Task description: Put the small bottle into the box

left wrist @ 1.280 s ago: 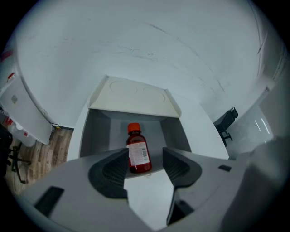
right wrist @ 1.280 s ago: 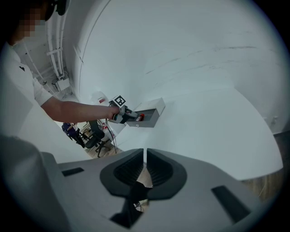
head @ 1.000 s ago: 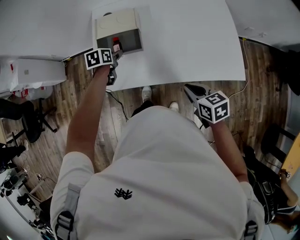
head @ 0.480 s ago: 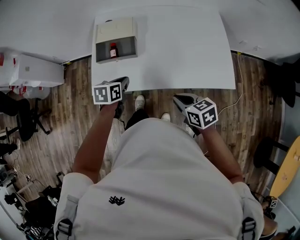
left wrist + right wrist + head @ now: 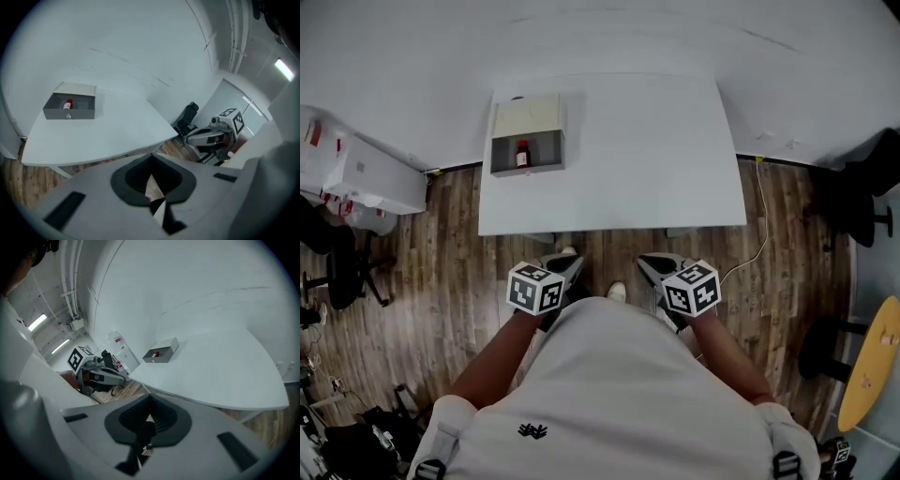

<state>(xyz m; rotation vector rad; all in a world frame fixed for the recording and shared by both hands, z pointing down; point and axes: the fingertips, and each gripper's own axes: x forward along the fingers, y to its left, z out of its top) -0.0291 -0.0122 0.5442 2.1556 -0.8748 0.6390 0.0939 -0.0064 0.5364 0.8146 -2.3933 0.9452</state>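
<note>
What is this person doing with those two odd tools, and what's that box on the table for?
A person stands a little way from a white table, holding a left gripper and a right gripper low in front of the body. Both are shut and empty. The job was to put a small bottle into a box. The red-capped bottle already stands upright inside the open box at the table's far left corner, so that job looks done.

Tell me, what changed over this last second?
The left tool drew back from the small bottle in the box to the person's front, and shut on nothing. The small bottle stays standing in the box on the table; the right tool stays shut by the person's front.
</note>
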